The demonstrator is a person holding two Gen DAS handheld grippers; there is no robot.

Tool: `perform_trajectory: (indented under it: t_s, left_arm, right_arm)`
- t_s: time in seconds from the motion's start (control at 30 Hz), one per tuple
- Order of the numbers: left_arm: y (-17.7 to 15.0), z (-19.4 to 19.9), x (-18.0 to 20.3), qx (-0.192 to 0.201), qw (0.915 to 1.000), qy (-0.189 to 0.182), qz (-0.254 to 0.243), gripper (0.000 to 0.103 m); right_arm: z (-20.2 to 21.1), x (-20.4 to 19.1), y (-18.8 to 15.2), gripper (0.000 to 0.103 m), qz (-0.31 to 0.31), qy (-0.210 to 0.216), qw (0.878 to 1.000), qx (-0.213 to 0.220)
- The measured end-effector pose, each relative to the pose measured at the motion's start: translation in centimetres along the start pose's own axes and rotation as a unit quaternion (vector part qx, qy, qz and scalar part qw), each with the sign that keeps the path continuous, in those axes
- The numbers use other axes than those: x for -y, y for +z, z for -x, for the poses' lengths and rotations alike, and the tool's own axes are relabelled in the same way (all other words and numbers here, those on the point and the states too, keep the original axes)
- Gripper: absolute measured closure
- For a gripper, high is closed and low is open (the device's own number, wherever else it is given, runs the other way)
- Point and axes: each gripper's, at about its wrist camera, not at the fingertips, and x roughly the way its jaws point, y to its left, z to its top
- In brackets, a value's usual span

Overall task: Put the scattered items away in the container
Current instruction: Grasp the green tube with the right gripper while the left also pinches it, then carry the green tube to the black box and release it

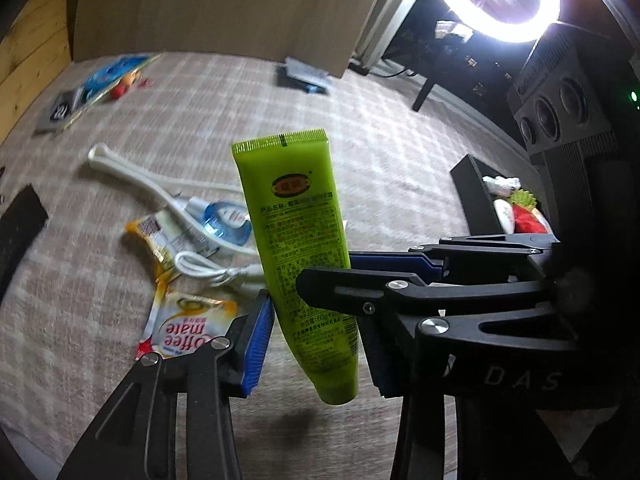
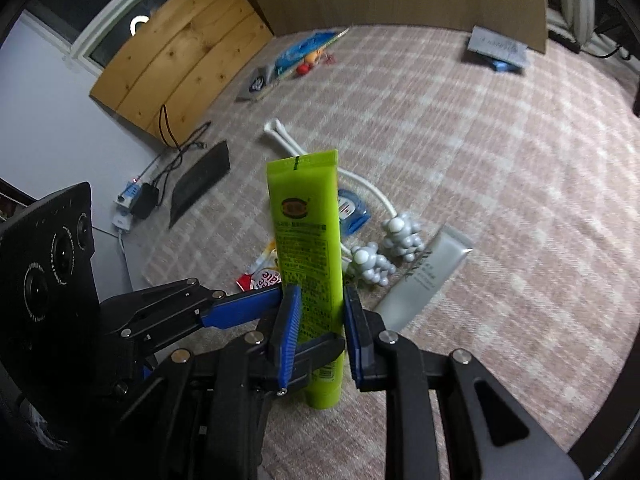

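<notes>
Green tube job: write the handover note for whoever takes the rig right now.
Right gripper: jaws shut on the green tube, lifted off the blanket.
Left gripper: jaws straddle the same tube; grip unclear.
Black container: at the right of the left wrist view, already holds a few items.
Left to do: this tube, silver tube, Coffee mate sachet, white cable, ball massager.

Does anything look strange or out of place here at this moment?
Yes: the green tube hangs cap down above the checked cloth, with both grippers around it at once. The right gripper fingers clamp it; the left gripper brackets it too, though its grip is unclear.
</notes>
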Motion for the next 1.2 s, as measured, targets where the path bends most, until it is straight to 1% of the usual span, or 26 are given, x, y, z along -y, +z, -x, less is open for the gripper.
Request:
perform_trajectory:
  t_s: [0.17,0.23,0.43,0.6,0.77,0.9,0.93,0.97,1.0,1.03,1.07,1.1,1.13,1.2]
  left_arm:
    - [1.2,0.3,3.1,0.007,0.9995,-0.009,-0.030,0.063]
    - [1.6,0.2,5.0,0.009,0.9987,-0.015,-0.047,0.063]
    - [2.4,-0.7,11.4,0.010,0.9939,-0.045,-0.100,0.063]
    - [2.3,-1.7,17.5,0.003,0.9852,-0.081,-0.151,0.063]
    - [1.1,-3.0,23.5,-0.008,0.9728,-0.116,-0.201,0.063]
    - [0.5,-4.0,27.9,-0.019,0.9630,-0.134,-0.233,0.063]
    - [0.5,-4.1,28.8,-0.021,0.9622,-0.134,-0.236,0.063]
    - [0.5,-4.2,29.5,-0.021,0.9627,-0.128,-0.237,0.060]
    - [0.6,-4.3,30.0,-0.018,0.9633,-0.124,-0.238,0.057]
    - [0.7,-4.2,30.3,-0.017,0.9634,-0.124,-0.237,0.054]
    - [0.8,-4.2,30.4,-0.015,0.9636,-0.127,-0.235,0.054]
    - [0.9,-4.0,30.3,-0.014,0.9640,-0.126,-0.234,0.054]
    - [1.0,-3.9,30.1,-0.013,0.9645,-0.123,-0.234,0.054]
    - [1.1,-3.6,29.5,-0.010,0.9652,-0.116,-0.234,0.054]
  right_arm:
    - [2.7,0.8,-0.3,0.082,-0.015,-0.008,0.999,0.029]
    - [3.5,1.1,-0.5,0.082,-0.025,-0.015,0.999,0.041]
    - [9.2,5.0,-2.8,0.082,-0.059,-0.040,0.994,0.079]
    - [14.5,9.1,-6.0,0.082,-0.107,-0.069,0.985,0.115]
    - [19.1,12.4,-9.6,0.082,-0.151,-0.101,0.973,0.142]
    - [22.6,15.1,-12.6,0.082,-0.185,-0.123,0.961,0.163]
    - [23.3,15.7,-13.1,0.081,-0.191,-0.127,0.959,0.167]
    - [23.9,16.1,-13.5,0.081,-0.196,-0.132,0.957,0.171]
    - [24.7,16.6,-14.0,0.078,-0.201,-0.141,0.953,0.177]
    - [25.4,17.0,-14.3,0.066,-0.206,-0.152,0.949,0.183]
    - [26.3,17.3,-14.7,0.059,-0.213,-0.165,0.943,0.193]
    - [27.2,17.7,-15.2,0.049,-0.219,-0.176,0.937,0.206]
    - [27.9,18.0,-15.5,0.047,-0.221,-0.182,0.934,0.215]
    - [28.9,18.3,-16.0,0.047,-0.223,-0.192,0.929,0.223]
